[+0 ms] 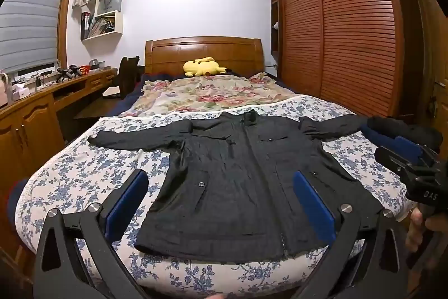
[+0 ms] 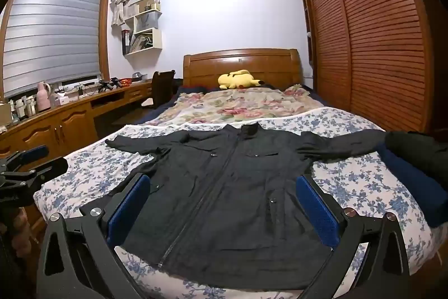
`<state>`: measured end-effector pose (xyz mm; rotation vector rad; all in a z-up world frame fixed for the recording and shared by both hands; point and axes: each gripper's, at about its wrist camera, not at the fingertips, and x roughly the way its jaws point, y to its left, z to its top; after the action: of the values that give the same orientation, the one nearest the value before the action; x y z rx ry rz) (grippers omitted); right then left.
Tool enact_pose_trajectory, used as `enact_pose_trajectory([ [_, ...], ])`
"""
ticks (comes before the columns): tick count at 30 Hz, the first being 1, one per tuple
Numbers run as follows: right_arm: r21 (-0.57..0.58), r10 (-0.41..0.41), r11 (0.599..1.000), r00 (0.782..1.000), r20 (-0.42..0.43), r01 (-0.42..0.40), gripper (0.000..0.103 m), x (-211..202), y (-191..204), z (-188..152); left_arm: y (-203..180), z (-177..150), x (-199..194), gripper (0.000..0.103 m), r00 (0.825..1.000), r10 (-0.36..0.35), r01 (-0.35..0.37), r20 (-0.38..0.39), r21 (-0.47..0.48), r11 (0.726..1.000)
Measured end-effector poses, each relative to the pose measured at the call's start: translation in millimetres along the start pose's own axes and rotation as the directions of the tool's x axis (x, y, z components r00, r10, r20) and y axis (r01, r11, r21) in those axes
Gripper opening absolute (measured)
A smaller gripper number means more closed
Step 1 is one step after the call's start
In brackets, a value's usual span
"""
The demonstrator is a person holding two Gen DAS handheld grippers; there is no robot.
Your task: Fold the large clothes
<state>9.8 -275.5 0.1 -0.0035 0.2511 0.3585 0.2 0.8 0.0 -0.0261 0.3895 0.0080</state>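
Black jacket (image 1: 238,181) flat on the bed (image 1: 84,173), front up, collar toward the headboard (image 1: 204,52), sleeves spread sideways. Left gripper (image 1: 221,201) and right gripper (image 2: 224,203) both wide, empty, above the hem; neither clearly nearer.

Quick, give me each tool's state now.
Left tool: open, holding nothing, above the black jacket.
Right tool: open, holding nothing.

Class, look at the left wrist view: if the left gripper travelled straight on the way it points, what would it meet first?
Most likely the dark zip-front jacket spread flat on the blue-flowered bedspread. The left gripper is open and tilted slightly down towards its lower front; depth is uncertain.
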Motion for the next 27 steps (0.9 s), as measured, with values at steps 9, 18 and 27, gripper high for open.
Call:
enact_pose_trajectory([
  [9, -0.004, 0.008, 1.000, 1.000, -0.002, -0.008, 0.103, -0.3, 1.7, 0.8, 1.0, -3.3, -2.3, 0.103, 1.000, 0.001, -0.001, 0.011, 0.005, 1.000],
  [18, 0.000, 0.013, 1.000, 1.000, -0.004, -0.013, 0.103, -1.0, 1.7, -0.3, 0.7, -3.2, -1.1, 0.103, 1.000, 0.004, -0.004, 0.005, 0.006, 1.000],
  [27, 0.002, 0.014, 1.000, 1.000, -0.004, -0.014, 0.103, -1.1, 1.8, -0.5, 2.3, -3.6, -1.3, 0.103, 1.000, 0.006, -0.006, 0.004, 0.008, 1.000],
])
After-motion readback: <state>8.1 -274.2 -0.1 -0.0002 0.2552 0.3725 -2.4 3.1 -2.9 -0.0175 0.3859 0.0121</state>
